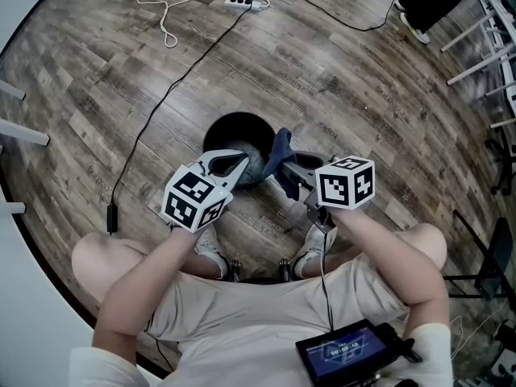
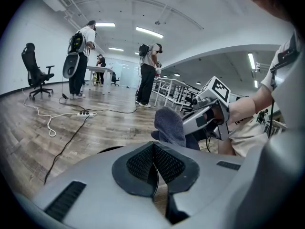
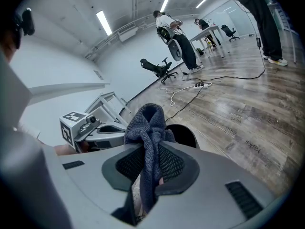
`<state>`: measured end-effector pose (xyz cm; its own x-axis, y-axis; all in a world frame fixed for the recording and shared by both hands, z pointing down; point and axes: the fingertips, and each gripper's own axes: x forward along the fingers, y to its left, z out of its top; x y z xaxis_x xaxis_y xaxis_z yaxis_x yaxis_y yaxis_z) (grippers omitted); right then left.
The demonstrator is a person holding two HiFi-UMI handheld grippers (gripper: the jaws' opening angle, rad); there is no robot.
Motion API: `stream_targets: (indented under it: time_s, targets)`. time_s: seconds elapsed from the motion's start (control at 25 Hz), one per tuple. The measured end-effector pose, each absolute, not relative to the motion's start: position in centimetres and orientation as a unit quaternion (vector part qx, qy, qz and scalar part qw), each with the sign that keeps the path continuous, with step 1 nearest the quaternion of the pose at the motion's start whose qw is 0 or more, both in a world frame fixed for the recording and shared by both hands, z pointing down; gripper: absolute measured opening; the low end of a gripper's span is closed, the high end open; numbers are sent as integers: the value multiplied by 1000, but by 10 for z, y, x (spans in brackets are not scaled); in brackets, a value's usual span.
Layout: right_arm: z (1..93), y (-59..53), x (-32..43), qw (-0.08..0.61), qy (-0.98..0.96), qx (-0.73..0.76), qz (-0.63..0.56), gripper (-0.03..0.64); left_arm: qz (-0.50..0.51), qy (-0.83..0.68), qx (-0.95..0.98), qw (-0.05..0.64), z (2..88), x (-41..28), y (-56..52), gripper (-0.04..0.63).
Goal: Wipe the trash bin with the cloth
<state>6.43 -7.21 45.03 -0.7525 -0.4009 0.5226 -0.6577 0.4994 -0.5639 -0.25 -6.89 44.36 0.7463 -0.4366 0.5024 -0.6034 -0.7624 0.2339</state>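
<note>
A black round trash bin (image 1: 228,125) stands on the wood floor just ahead of the person's shoes. My right gripper (image 1: 284,170) is shut on a dark blue-grey cloth (image 1: 278,150), which sticks up bunched from the jaws (image 3: 147,123) beside the bin's right rim (image 3: 185,133). My left gripper (image 1: 242,162) lies over the bin's near rim with its pads (image 2: 164,163) pressed together; whether they pinch the rim I cannot tell. From the left gripper view the cloth (image 2: 170,125) and the right gripper (image 2: 202,120) show close ahead, and only a sliver of the bin (image 2: 109,150) peeks out.
A white power strip (image 1: 239,2) and a long black cable (image 1: 161,103) lie on the floor beyond the bin. The person's shoes (image 1: 211,244) are close behind it. Several people (image 2: 81,56) and an office chair (image 2: 35,73) stand far off. A black stand (image 1: 484,256) is at the right.
</note>
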Motion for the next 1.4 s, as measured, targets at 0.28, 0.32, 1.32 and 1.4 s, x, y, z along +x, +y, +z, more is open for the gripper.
stream_targets:
  time_s: [0.28, 0.32, 1.32, 1.4]
  targets:
    - [450, -73, 64, 163, -850, 311, 391, 60, 217, -284, 914, 194, 444, -2, -69, 11]
    - [451, -73, 65, 163, -850, 312, 392, 60, 217, -284, 914, 194, 444, -2, -70, 11]
    - [452, -76, 67, 170, -853, 321, 376, 60, 218, -279, 914, 200, 444, -1, -65, 11]
    - [451, -76, 66, 170, -853, 320, 375, 60, 218, -279, 913, 200, 445, -2, -65, 11]
